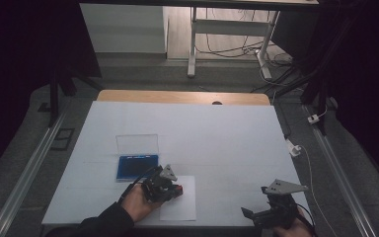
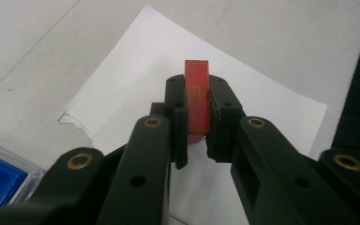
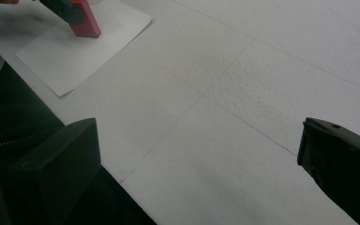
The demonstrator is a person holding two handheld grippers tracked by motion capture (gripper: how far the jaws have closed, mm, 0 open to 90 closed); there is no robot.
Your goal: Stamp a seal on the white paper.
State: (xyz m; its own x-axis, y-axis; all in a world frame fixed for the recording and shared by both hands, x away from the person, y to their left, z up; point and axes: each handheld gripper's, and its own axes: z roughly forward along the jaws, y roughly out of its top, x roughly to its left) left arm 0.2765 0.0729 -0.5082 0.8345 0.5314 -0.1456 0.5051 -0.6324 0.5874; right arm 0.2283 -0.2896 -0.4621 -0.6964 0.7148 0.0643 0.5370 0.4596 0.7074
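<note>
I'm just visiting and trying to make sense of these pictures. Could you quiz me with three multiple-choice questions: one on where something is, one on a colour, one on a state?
1. Where does the blue case lie?
A. on the table, beyond the left gripper
B. on the sheet of paper
C. on the floor

2. What colour is the block in the left gripper?
A. green
B. red
C. yellow

3. How do the right gripper's jaws stand?
A. wide apart with nothing between them
B. clamped on the block
C. clamped on the paper

Answers:
1 A: the high view shows the open case on the white table, just past the left hand.
2 B: the left gripper view shows a red block pinched between the pads.
3 A: the right gripper view shows bare table between the jaws.
</note>
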